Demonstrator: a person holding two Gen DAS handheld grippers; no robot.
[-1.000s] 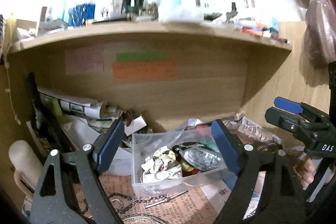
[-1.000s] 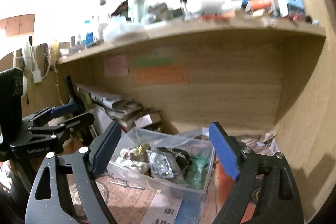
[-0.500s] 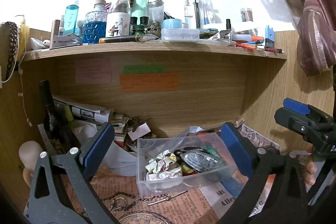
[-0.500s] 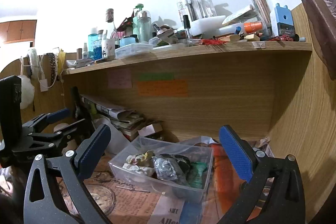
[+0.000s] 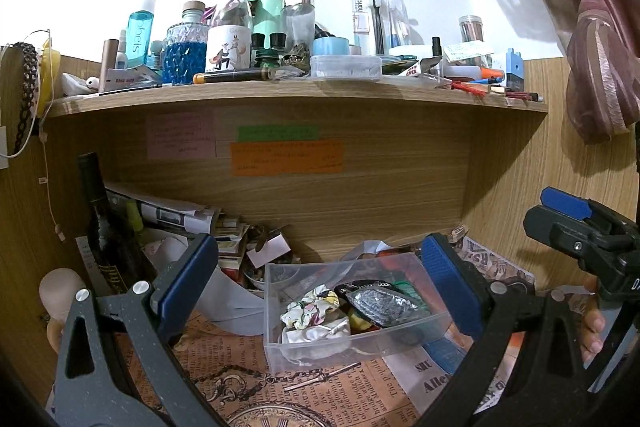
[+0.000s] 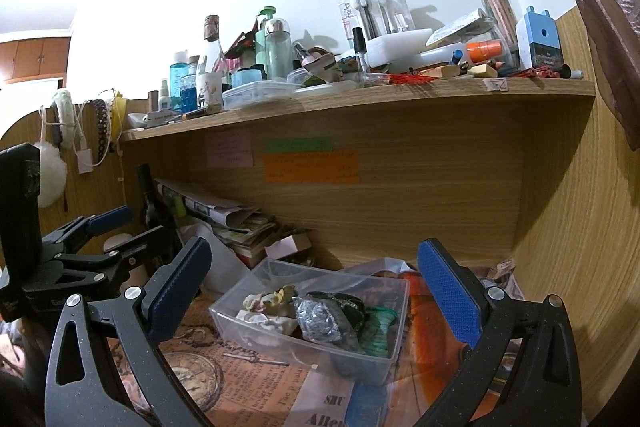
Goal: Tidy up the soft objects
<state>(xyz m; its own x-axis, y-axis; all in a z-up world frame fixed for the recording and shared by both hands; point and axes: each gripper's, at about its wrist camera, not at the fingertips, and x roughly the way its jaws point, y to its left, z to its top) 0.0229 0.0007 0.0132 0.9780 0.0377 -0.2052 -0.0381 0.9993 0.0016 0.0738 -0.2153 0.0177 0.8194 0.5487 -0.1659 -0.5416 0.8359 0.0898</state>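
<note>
A clear plastic bin [image 5: 276, 337] [image 6: 394, 343] stands on the newspaper-covered desk under the shelf. It holds soft items: a floral scrunchie [image 5: 310, 307] [image 6: 268, 301], a white cloth pouch [image 5: 316, 333], a silver scrunchie [image 5: 382, 303] [image 6: 318, 317], a black one and a green one [image 6: 376, 327]. My left gripper [image 5: 320, 287] is open and empty, held back from the bin. My right gripper [image 6: 312, 291] is open and empty too, to the right of the left one; it also shows in the left wrist view [image 5: 576, 231].
A cluttered shelf [image 5: 280, 89] of bottles and boxes runs above. A dark wine bottle [image 5: 102, 223], stacked papers [image 5: 176, 215] and a small bowl stand behind the bin. Wooden side panels close in left and right. A chain with a key [image 5: 304, 381] lies before the bin.
Both grippers have pulled back and tilted up from the bin, so more of the shelf shows. The bin and its contents have not moved.
</note>
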